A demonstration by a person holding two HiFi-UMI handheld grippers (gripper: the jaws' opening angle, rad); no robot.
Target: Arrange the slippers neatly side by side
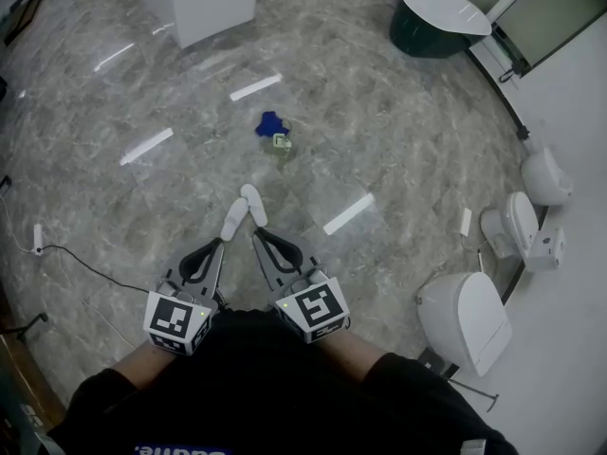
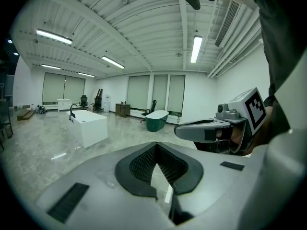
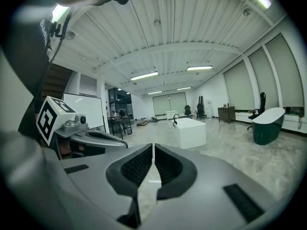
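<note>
On the grey marble floor a small blue thing lies well apart from a white block and a dark green bathtub, and three white toilets stand along the right wall.

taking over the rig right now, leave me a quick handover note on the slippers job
Left hand-held gripper: shut, nothing between its jaws.
Right hand-held gripper: shut, also empty, close beside the left one.
Things: both white slippers lie on the grey floor just ahead of the gripper tips. The left slipper and right slipper lean together at their far ends and splay apart at the near ends.
Done: neither slipper is gripped yet.
Left: probably open a gripper, take one slipper and turn it parallel to the other, ends level.
</note>
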